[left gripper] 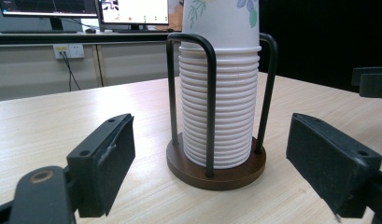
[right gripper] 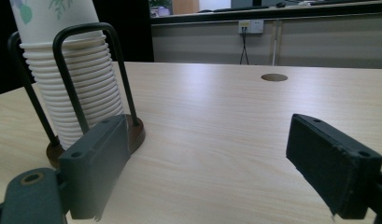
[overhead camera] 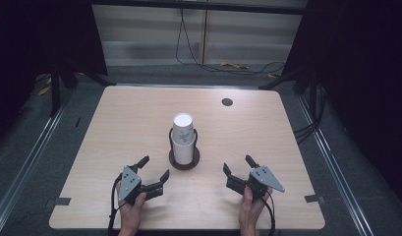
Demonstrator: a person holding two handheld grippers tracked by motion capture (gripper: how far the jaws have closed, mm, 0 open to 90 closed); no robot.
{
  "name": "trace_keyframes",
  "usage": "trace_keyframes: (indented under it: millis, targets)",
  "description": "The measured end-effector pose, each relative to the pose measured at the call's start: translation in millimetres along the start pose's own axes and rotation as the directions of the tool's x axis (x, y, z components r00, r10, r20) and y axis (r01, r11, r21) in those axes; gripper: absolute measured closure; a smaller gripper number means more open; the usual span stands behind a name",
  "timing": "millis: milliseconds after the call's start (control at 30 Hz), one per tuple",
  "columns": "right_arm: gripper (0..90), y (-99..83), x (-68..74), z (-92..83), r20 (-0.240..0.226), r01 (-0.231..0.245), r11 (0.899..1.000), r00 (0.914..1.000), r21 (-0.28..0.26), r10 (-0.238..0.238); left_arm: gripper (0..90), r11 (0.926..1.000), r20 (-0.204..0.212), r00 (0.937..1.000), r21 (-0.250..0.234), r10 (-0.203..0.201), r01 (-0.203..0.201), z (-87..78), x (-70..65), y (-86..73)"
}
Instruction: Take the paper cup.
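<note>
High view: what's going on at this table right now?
A person holds a two-jaw claw in each hand over the near edge of a light wooden table. The left claw and the right claw both stand open and empty, angled toward the middle. Between and beyond them stands a tall stack of white paper cups, nested in a round dark wooden holder with black wire hoops. Neither claw touches the stack or the holder.

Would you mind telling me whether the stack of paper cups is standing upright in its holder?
Upright. The stack of paper cups stands straight between the holder's black wire loops, its rims level, on the round wooden base.
</note>
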State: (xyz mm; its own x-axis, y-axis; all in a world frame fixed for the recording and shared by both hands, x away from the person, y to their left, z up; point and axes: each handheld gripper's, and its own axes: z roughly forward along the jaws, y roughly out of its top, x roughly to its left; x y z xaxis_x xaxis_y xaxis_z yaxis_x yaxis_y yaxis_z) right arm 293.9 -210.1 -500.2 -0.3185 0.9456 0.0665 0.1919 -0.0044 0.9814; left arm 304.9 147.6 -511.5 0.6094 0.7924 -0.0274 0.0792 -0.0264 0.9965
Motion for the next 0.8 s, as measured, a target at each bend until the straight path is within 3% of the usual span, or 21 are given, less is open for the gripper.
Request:
trace_keyframes:
  millis: [200, 300, 367, 400, 700, 767, 800]
  targets:
    - [12.7, 0.0, -0.4, 0.2, 0.030, -0.015, 1.000, 0.9994, -0.002, 0.015, 15.6, 1.0000, -0.001, 1.0000, 0.003, 0.002, -0.002, -0.1, 0.1, 0.1]
    - [12.7, 0.6, 1.2, 1.7, 0.050, 0.001, 1.000, 0.9988, 0.013, -0.002, 15.6, 1.0000, -0.006, 1.0000, 0.003, -0.004, 0.004, -0.1, 0.0, 0.0]
    - [12.8, 0.9, 3.4, 3.1, 0.070, 0.013, 1.000, 0.9974, 0.022, -0.014, 15.6, 0.9998, 0.019, 0.9997, 0.008, 0.018, -0.018, 0.4, 2.2, 0.5]
    - [12.8, 1.0, 4.4, 3.4, 0.079, 0.028, 0.999, 0.9964, 0.032, -0.031, 15.6, 1.0000, 0.004, 1.0000, 0.005, -0.001, 0.001, 0.3, 0.8, 0.2]
    - [13.9, 1.0, 3.4, 3.3, 0.069, 0.008, 1.000, 0.9975, 0.026, -0.010, 15.6, 1.0000, -0.006, 1.0000, 0.003, -0.001, 0.001, -0.1, -0.1, 0.1]
    - [14.9, 1.4, 2.6, 3.8, 0.059, -0.005, 0.999, 0.9982, 0.037, 0.003, 15.7, 0.9999, 0.019, 0.9997, 0.007, 0.015, -0.015, 0.4, 1.8, 0.5]
    - [14.5, 1.6, 2.9, 4.3, 0.051, -0.011, 0.999, 0.9986, 0.047, 0.009, 15.7, 1.0000, -0.005, 1.0000, 0.002, -0.005, 0.005, -0.1, 0.2, 0.1]
